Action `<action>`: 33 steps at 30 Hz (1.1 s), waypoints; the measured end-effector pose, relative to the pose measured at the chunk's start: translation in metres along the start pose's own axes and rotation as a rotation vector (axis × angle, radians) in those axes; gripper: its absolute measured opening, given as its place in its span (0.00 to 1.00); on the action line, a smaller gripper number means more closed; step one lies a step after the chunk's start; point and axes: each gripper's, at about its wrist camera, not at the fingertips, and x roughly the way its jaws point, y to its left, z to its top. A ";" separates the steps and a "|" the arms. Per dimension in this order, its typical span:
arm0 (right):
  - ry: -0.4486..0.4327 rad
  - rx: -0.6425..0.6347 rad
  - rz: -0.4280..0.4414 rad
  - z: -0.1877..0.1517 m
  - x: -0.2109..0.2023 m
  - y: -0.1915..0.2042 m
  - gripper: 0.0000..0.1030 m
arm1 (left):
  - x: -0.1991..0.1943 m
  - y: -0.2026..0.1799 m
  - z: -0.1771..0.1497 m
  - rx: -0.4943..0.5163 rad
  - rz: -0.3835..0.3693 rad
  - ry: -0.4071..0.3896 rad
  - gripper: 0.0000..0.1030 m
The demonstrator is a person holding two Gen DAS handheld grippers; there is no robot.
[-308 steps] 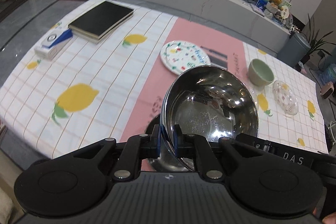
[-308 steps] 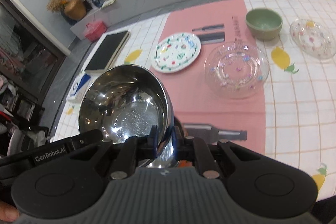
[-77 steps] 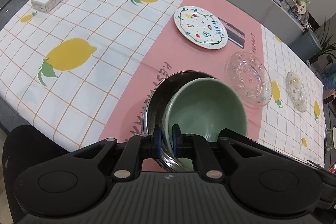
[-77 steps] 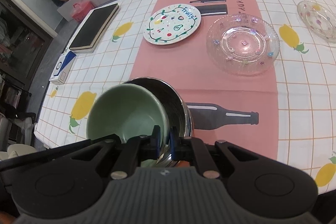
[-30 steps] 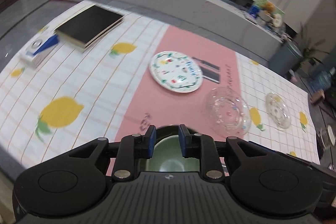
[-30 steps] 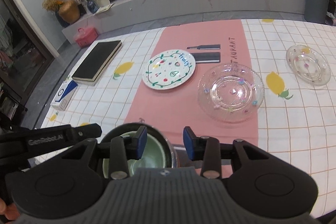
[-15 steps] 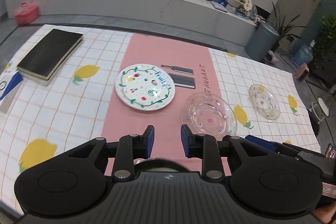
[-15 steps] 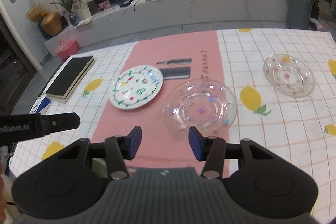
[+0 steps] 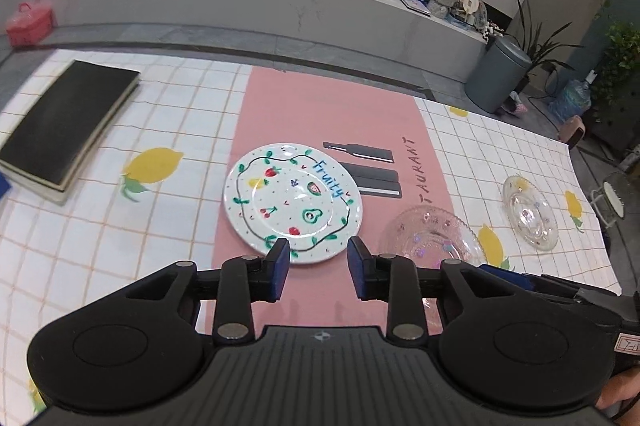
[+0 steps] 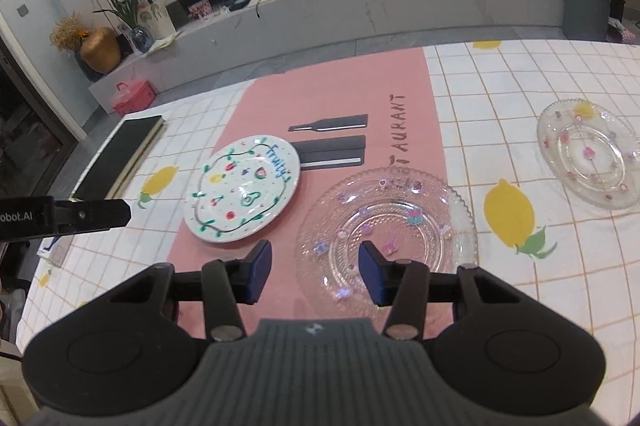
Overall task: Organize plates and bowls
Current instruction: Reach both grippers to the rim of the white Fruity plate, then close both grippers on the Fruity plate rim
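A white plate (image 9: 292,198) painted with fruit lies on the pink runner, just beyond my left gripper (image 9: 318,262). That gripper's jaws are opening and nothing is between them. A large clear glass plate (image 10: 388,230) with small flowers lies right in front of my right gripper (image 10: 315,266), which is open and empty above the plate's near rim. The white plate (image 10: 242,188) lies to its left. A smaller glass plate (image 10: 588,162) sits far right. The glass plates (image 9: 432,238) (image 9: 530,212) also show in the left wrist view. No bowl is in view.
A black book (image 9: 60,122) lies at the table's far left. The lemon-print tablecloth (image 10: 520,98) covers the table. A grey bin (image 9: 498,82) and a low stone bench stand beyond the far edge. The left gripper's body (image 10: 80,214) juts in at the left of the right wrist view.
Both grippers have moved forward from the nested green and steel bowls towards the plates. The bowls have dropped out of view. Both pairs of jaws stand wider than a second ago.
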 end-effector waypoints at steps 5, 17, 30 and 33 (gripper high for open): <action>0.021 0.003 0.034 0.014 0.025 0.002 0.44 | 0.027 0.012 0.012 0.008 0.021 0.015 0.35; 0.074 0.028 0.094 0.054 0.096 0.015 0.34 | 0.076 0.058 0.030 -0.066 0.055 0.032 0.35; 0.171 0.130 0.116 0.070 0.140 -0.001 0.29 | 0.105 0.095 0.025 -0.231 0.026 0.052 0.42; 0.183 0.162 0.142 0.068 0.141 -0.003 0.18 | 0.107 0.100 0.024 -0.255 -0.003 0.047 0.42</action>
